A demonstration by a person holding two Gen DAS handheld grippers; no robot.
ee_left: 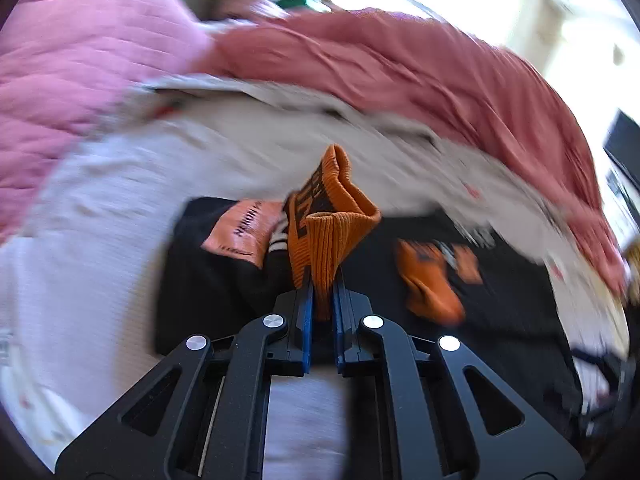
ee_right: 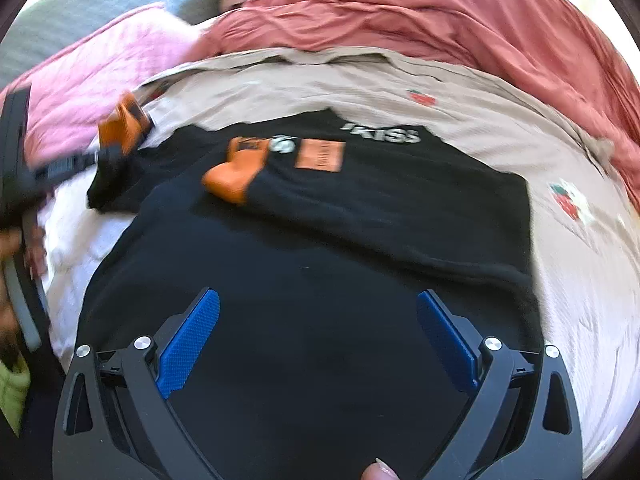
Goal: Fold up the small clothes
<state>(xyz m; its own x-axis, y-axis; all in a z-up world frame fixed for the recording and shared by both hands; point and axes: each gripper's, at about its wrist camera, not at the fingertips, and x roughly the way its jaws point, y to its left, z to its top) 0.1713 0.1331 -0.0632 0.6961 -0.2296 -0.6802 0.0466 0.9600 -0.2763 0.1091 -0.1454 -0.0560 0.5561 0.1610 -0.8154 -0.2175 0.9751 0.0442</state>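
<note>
Honestly, keep the left claw [ee_left: 322,280] clamped on its sock [ee_left: 328,216] while the right claw [ee_right: 318,340], spread wide and holding nothing, grabs the other sock [ee_right: 236,172] lying well ahead.

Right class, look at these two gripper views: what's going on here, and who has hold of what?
A person is sorting small clothes on a bed. The left gripper is shut on an orange sock, holding it up above a black T-shirt spread on the beige sheet. A second orange sock lies on the shirt near its printed patch. The right gripper hangs open over the shirt's near part, holding nothing. Nothing looks folded yet.
</note>
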